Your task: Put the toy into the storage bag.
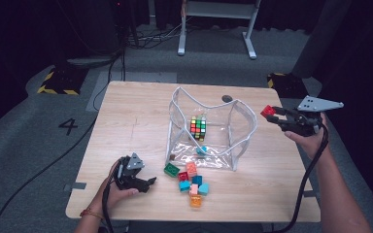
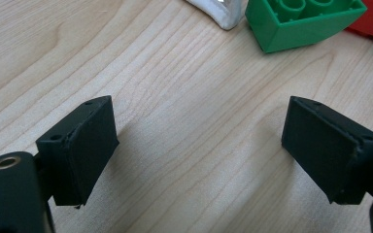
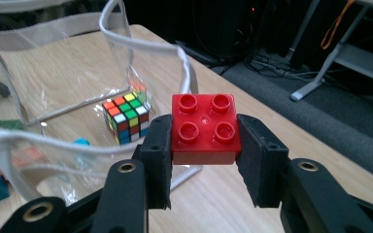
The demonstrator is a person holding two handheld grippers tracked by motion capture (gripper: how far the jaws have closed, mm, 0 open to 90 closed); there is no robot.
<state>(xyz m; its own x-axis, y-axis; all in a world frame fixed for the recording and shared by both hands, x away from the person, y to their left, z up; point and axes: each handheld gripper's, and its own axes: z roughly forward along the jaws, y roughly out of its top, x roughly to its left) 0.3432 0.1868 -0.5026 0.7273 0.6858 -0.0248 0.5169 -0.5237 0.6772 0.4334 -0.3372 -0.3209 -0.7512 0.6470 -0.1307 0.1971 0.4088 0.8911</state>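
Right gripper [image 3: 205,160] is clamped on the red brick [image 3: 205,127], studs up, one jaw on each side. It's held aloft at the table's right edge, just outside the clear pouch [image 1: 245,127], forearm angled in from the lower right. Rubik's cube [image 1: 197,128] sits inside the pouch. Left gripper [image 2: 199,150] has its jaws spread wide with nothing between them, low over the tabletop [image 2: 189,97] at front left, hand resting on the wood. Green brick [image 2: 301,22] lies just ahead of it, beside the loose brick pile [image 1: 194,182].
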